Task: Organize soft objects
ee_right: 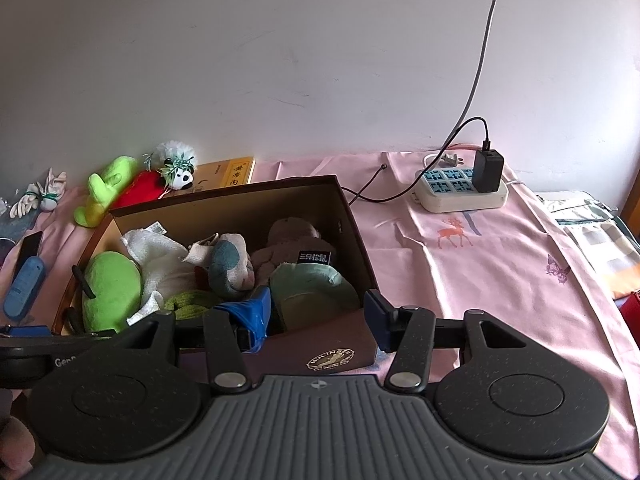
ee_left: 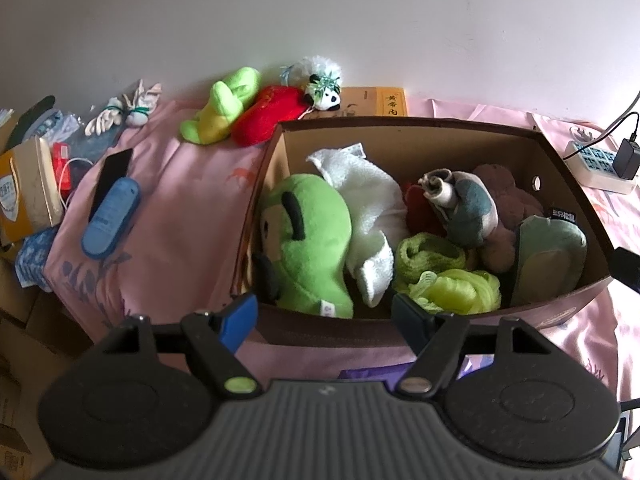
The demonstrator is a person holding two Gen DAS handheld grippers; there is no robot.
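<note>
hovering by the brown box (ee_left: 400, 126) stuffed with plushies, left gripper (ee_left: 326, 322) and right gripper (ee_right: 316, 318) both spread apart, holding nothing.

Your left wrist camera hangs close over the near wall of the cardboard box (ee_left: 400, 336), tilted steeply down, facing the wall across the bed (ee_left: 168, 208). Your right wrist camera sits by the box's (ee_right: 320, 344) near right corner, angled shallower. Both share the box and the bed's far edge.
</note>
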